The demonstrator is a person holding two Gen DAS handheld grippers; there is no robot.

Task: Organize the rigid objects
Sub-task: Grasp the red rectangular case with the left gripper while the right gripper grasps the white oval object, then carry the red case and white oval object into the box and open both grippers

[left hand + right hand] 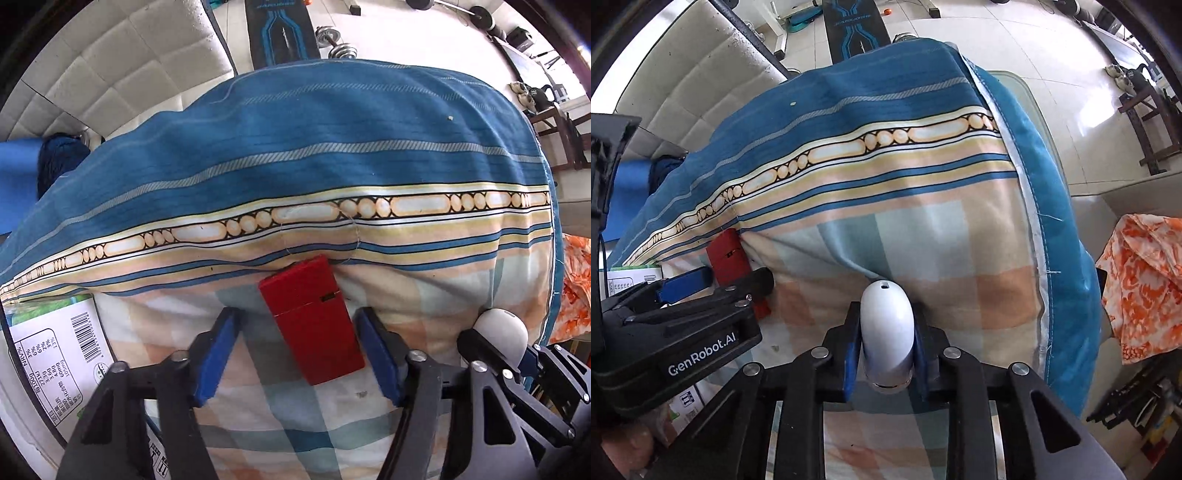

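A red flat box lies on the checked cloth, its far end against the cloth's raised fold. My left gripper points down over the box with a blue pad on either side. There is a clear gap at the left pad, so the gripper is open. In the right wrist view, my right gripper is shut on a white rounded capsule that lies on the cloth. The capsule also shows at the right of the left wrist view. The left gripper and red box appear at the left.
The blue striped cloth bulges up just behind both objects. A white carton with a barcode lies at the left. An orange patterned cloth hangs at the right. A white tufted sofa and dumbbells are beyond.
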